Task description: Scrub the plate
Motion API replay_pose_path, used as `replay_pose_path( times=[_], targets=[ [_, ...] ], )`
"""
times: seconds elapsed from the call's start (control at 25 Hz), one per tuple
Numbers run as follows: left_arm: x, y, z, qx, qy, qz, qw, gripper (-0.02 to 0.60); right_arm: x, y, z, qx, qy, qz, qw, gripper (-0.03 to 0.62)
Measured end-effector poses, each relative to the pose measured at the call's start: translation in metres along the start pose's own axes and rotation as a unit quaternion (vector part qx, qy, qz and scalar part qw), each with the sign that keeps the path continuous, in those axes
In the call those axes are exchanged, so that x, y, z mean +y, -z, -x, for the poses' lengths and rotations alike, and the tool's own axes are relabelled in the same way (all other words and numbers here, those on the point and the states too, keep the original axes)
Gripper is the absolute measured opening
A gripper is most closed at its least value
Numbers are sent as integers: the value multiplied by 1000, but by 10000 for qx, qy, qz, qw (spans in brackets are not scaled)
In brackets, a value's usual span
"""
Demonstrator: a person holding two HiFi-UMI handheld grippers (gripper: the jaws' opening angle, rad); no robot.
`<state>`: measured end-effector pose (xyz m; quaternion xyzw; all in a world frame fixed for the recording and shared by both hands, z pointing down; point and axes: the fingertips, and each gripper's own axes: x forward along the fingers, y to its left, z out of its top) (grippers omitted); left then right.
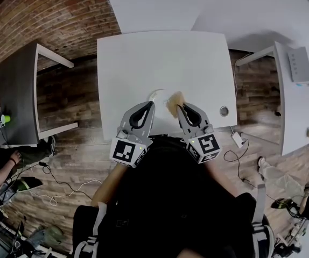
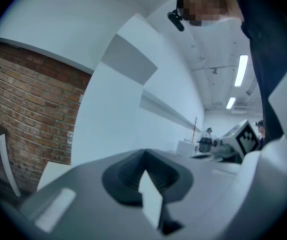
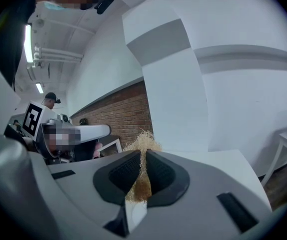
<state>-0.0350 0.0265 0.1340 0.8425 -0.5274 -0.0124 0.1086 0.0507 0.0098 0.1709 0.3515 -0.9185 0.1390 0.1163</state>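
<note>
Near the front edge of the white table (image 1: 165, 58), the left gripper (image 1: 150, 104) is clenched on the rim of the white plate (image 1: 155, 94), which shows as a thin pale edge between its jaws. Whether anything lies in the plate cannot be told. Just to the right, also by the table's front edge, the right gripper (image 1: 179, 108) pinches a tan fibrous scrubber (image 1: 174, 101) close beside the plate.
</note>
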Motion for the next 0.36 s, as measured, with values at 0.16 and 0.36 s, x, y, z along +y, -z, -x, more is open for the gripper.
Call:
replay_pose_path(
  times=[0.16, 0.36],
  targets=[
    [0, 1, 1, -11, 15, -4, 10000, 3, 0, 0, 0, -12, 1, 95, 10000, 32],
    [-2, 1, 0, -16, 74, 37, 10000, 3, 2, 1, 0, 4, -17, 79, 10000, 32]
  ],
)
